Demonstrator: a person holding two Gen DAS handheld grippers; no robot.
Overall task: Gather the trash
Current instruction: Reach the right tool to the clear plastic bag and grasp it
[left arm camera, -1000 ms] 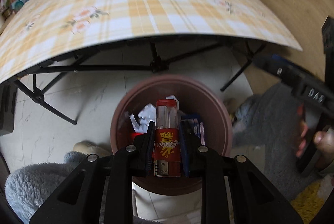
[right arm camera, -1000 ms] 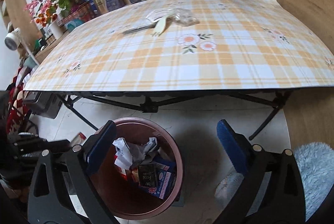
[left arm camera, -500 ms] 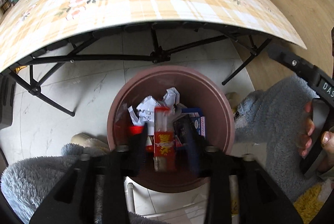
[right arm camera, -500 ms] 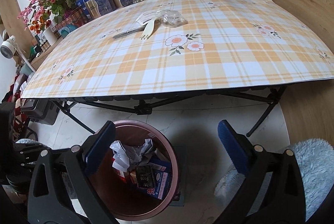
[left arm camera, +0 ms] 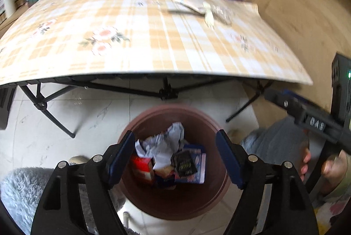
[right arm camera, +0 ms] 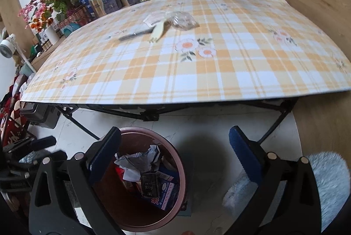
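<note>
Brown round bin (left arm camera: 173,202) on the floor, crumpled paper (left arm camera: 162,145) atop boxes and wrappers inside.

Two black plastic finger arms with triangular cut-outs, silver round screws and dark blue ribbed pads are seen on the left gripper (left arm camera: 175,158). The same build is shown by the right gripper (right arm camera: 175,156), whose body is marked with white letters, possibly "DAS". Bare skin is seen on the right hand (left arm camera: 324,167).
</note>
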